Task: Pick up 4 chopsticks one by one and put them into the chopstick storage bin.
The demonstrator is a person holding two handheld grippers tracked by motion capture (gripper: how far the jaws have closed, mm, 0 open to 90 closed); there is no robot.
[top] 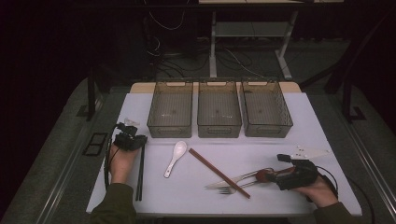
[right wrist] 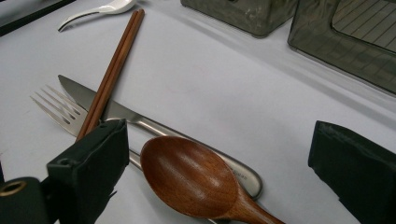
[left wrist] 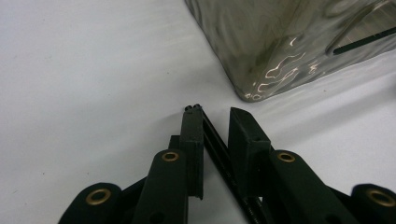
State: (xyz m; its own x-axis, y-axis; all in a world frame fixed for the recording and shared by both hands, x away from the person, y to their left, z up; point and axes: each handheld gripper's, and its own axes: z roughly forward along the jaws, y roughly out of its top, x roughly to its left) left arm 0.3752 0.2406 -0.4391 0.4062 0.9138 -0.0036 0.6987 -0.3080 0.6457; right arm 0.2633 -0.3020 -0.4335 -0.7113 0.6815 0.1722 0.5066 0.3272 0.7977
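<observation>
Left gripper (left wrist: 215, 116) is straddling the black chopsticks (left wrist: 219, 154), jaws narrowed yet not pinching them, bin (left wrist: 280, 42) just ahead; right gripper (right wrist: 219, 154) is resting unclenched around the wooden spoon (right wrist: 191, 179), over knife (right wrist: 140, 122) and fork (right wrist: 58, 109).

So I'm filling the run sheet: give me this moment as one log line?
left tool: around black chopsticks, not clamped | right tool: open over wooden spoon | bins: empty

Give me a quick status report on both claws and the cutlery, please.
Left claw astride black chopsticks, gap on one side. Right claw open around wooden spoon, which lies over knife. Brown chopsticks cross fork.
</observation>
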